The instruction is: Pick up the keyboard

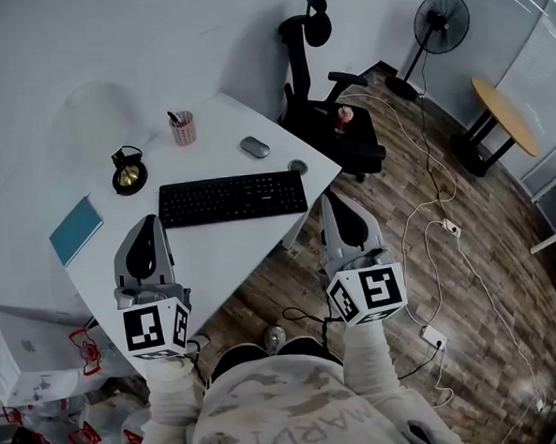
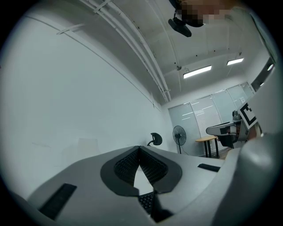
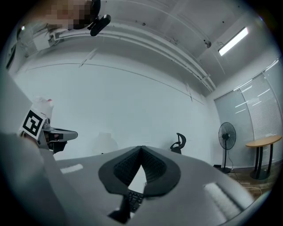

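A black keyboard [image 1: 232, 198] lies across the middle of the white desk [image 1: 214, 253]. My left gripper [image 1: 146, 222] hovers over the desk's front part, just short of the keyboard's left end, jaws shut and empty. Beyond the desk's right corner my right gripper [image 1: 334, 202] hangs over the floor near the keyboard's right end, also shut on nothing. In the left gripper view the gripper [image 2: 139, 148] has its pads meeting at the tip, with keyboard keys [image 2: 146, 202] glimpsed below. The right gripper view has the right gripper [image 3: 141, 148] closed the same way above a few keys [image 3: 134, 199].
On the desk are a grey mouse [image 1: 255, 147], a pink pen cup [image 1: 182, 128], a round black-and-gold object [image 1: 130, 175] and a teal notebook [image 1: 76, 229]. A black office chair [image 1: 329, 110] stands behind the desk's right end. Cables [image 1: 430, 245] trail over the wooden floor; a fan [image 1: 438, 24] stands far right.
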Demonstrator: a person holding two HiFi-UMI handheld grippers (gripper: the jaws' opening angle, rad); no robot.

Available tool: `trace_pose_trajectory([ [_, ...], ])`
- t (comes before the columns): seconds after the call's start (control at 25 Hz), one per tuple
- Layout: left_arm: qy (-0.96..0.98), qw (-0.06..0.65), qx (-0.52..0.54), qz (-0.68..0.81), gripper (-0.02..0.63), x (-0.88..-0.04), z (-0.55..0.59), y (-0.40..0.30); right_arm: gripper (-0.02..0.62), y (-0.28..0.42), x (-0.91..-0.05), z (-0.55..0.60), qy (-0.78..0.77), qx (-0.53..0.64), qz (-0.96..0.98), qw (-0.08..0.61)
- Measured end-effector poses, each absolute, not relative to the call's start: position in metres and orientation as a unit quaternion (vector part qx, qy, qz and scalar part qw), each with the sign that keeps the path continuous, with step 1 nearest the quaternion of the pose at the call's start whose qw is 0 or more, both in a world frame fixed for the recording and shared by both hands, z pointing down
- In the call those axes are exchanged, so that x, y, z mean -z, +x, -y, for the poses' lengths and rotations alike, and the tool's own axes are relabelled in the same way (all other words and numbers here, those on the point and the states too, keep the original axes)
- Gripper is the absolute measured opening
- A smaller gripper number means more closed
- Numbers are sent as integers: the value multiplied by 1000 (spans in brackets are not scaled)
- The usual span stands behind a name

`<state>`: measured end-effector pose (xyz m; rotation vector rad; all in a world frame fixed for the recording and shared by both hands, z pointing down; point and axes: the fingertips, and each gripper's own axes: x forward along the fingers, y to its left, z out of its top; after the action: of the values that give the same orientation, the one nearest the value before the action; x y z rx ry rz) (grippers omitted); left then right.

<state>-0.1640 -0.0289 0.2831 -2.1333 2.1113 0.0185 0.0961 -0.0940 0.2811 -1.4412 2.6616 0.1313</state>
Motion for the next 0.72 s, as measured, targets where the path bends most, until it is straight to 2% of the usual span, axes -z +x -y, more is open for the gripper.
trace_pose_trajectory([
  [0.4, -687, 75, 0, -723, 6, -284, 67, -141, 11, 108, -300, 150, -442, -29, -895, 44],
  [0.72, -673, 60, 8, -737, 6, -299, 86, -154, 11, 101, -315, 180, -428, -8, -903, 42],
])
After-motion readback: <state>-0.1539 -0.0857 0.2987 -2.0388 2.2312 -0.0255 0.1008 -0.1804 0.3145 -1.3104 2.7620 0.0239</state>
